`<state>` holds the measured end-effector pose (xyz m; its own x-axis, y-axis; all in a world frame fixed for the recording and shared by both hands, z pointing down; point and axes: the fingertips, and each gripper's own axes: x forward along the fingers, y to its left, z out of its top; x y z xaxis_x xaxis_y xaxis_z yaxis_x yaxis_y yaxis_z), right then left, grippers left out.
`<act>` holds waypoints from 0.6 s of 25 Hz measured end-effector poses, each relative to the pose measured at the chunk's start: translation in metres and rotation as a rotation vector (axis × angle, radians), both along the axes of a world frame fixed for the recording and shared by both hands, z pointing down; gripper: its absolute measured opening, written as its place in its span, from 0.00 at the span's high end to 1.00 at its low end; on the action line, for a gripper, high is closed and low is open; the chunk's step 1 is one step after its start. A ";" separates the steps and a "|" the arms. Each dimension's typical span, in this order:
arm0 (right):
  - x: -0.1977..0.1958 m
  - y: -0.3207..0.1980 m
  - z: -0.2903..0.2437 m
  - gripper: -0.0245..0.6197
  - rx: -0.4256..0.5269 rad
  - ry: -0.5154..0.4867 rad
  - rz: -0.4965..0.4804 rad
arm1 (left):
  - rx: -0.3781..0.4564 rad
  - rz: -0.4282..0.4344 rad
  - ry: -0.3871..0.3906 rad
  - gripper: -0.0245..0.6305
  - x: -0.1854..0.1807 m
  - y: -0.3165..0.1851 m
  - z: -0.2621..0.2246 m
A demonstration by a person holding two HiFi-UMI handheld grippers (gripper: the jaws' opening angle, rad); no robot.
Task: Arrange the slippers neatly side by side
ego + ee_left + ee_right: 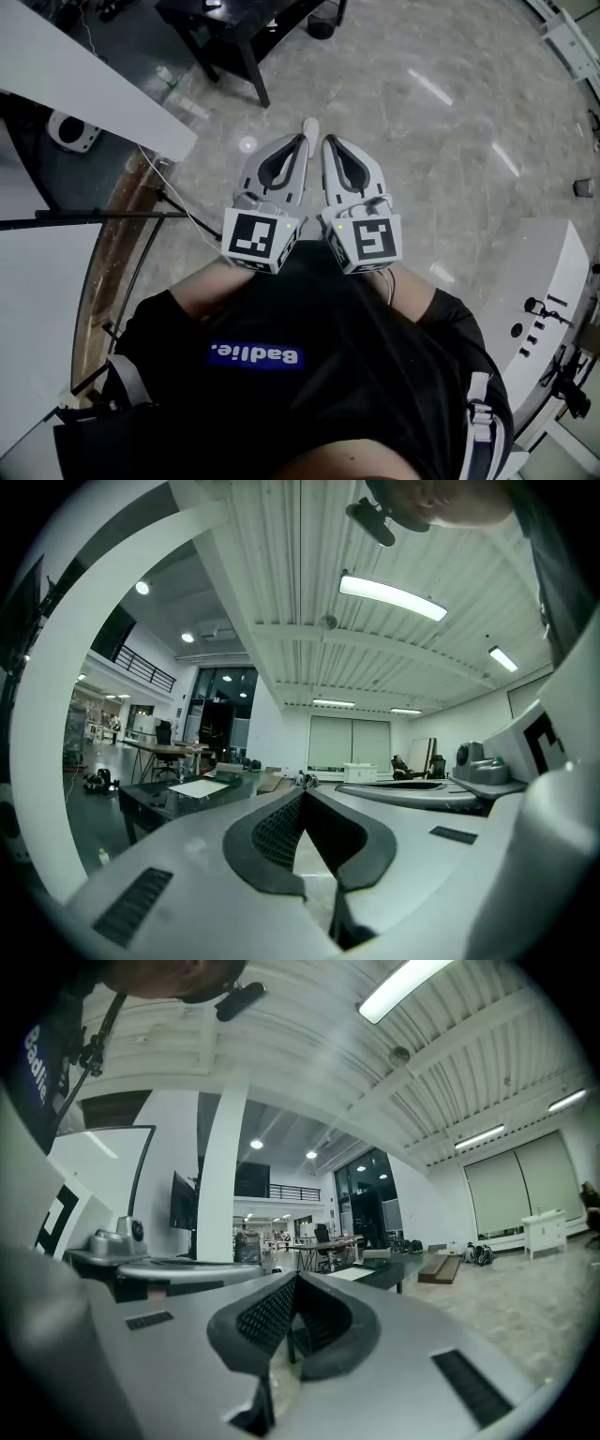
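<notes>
The left gripper (302, 141) and the right gripper (328, 141) are held level, side by side and close to the chest, above a pale stone floor (450, 141). Both are closed on nothing: in each gripper view the jaw tips meet and only the room is seen beyond them.

No slippers are seen in any view. A small pale thing (310, 126) lies on the floor just beyond the tips, but what it is cannot be told. A black table (246, 28) stands further off, and a white desk (84, 84) runs along the left.

The task is judged not yet begun; the step in hand is taken to be finding the slippers.

- The head should be turned until both slippers are in view before either gripper is moved.
- The jaws should be opened before a slipper is reached, not at it.
- Each slipper is best taken by a firm edge, such as the heel rim, so that it is not folded.
- The toes should be lined up and the sides brought just beside each other, pointing the same way.
</notes>
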<state>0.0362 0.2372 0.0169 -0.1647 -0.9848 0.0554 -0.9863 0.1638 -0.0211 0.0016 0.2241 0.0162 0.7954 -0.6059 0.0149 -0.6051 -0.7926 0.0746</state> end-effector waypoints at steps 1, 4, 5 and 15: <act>0.002 0.000 0.000 0.96 -0.002 -0.002 -0.002 | -0.003 -0.002 -0.001 0.98 0.001 0.000 0.000; 0.008 -0.003 0.003 0.96 -0.014 -0.017 -0.015 | -0.015 -0.014 0.000 0.98 0.007 -0.003 0.002; 0.010 -0.005 0.004 0.96 -0.019 -0.024 -0.022 | -0.021 -0.019 -0.001 0.98 0.008 -0.006 0.004; 0.031 -0.018 0.020 0.96 -0.022 -0.085 -0.142 | -0.041 -0.132 -0.036 0.98 0.024 -0.011 0.021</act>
